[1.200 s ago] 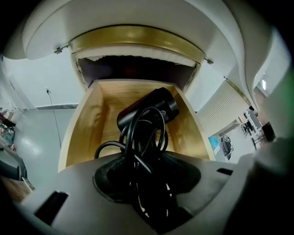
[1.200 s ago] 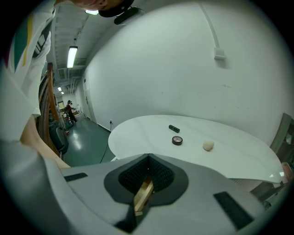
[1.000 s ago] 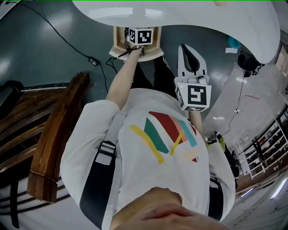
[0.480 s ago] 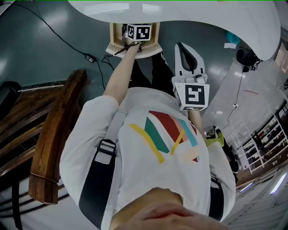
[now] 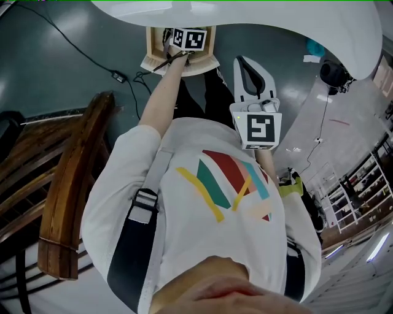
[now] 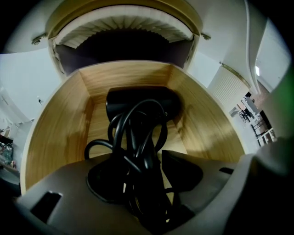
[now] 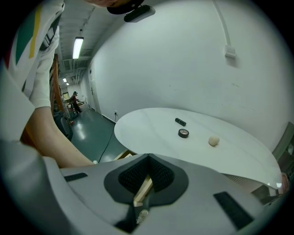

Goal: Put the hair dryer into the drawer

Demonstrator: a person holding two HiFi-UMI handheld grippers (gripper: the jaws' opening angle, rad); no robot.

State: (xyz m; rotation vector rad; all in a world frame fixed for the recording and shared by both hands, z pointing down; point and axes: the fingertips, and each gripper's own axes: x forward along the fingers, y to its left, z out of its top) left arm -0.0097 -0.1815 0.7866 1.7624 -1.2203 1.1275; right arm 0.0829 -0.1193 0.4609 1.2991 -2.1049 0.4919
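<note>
The wooden drawer stands pulled out from under the white table. The black hair dryer lies on the drawer's floor near its back wall, its cord coiled toward me. My left gripper points steeply down into the drawer, its jaws opening with the cord bundle between them. A sliver of wood shows beside the right pad. In the head view the left gripper is over the drawer. My right gripper hangs beside it in the air, shut and holding nothing.
A dark wooden chair stands at the left in the head view. A cable runs across the grey floor. On the table lie a small black item, a tape roll and a beige ball.
My left arm has reached a little further down into the drawer. The right gripper has hardly shifted.
</note>
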